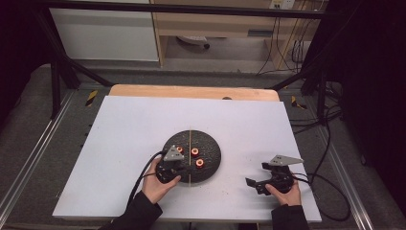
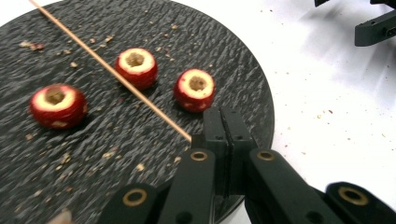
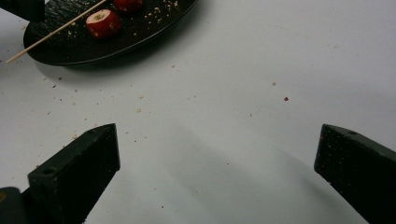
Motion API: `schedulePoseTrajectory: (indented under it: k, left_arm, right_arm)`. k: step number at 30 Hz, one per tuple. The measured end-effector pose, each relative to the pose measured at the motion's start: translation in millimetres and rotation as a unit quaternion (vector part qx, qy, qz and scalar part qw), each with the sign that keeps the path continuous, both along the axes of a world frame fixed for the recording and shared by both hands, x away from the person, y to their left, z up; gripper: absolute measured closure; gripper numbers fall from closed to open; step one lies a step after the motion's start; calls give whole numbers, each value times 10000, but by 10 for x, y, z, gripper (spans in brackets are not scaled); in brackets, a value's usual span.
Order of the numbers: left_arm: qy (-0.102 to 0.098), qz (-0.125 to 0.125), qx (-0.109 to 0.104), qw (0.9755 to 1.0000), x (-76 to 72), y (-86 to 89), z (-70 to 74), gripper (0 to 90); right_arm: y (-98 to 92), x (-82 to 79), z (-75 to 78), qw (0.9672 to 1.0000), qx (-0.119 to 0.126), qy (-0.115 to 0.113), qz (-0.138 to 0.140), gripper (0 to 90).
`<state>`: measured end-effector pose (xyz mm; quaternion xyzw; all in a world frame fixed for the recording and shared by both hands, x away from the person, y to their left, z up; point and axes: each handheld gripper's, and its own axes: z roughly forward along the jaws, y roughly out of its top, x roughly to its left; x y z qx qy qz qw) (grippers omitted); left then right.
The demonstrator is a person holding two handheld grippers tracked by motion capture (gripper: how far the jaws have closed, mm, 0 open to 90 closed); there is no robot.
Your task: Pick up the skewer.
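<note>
A round black plate (image 1: 209, 143) sits mid-table with three cored red fruit pieces (image 1: 195, 151) on it. In the left gripper view they lie at left (image 2: 58, 105), centre (image 2: 136, 66) and right (image 2: 195, 88). A thin wooden skewer (image 1: 190, 136) lies across the plate. My left gripper (image 1: 184, 168) is over the plate's near left part, its jaws closed together (image 2: 223, 122) where the skewer (image 2: 107, 67) runs in under their tips. My right gripper (image 1: 256, 175) rests on the white table to the right of the plate, its jaws wide apart (image 3: 217, 144) with nothing between them.
Crumbs are scattered over the plate (image 2: 233, 56) and the white tabletop (image 3: 243, 70). The skewer's near end (image 3: 9, 59) sticks out past the plate rim. Cables trail from both grippers toward the table's near edge and right side.
</note>
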<state>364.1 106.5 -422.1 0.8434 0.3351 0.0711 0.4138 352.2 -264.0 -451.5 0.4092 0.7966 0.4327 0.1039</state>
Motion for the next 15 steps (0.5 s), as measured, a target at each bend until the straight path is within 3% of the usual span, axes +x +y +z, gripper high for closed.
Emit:
schedulePoseTrajectory:
  k: [15]
  left_arm:
    - [97, -161, 280, 9994, 14, -64, -83, 894]
  right_arm:
    - [-2, -1, 3, 10000, 1, 6, 8, 12]
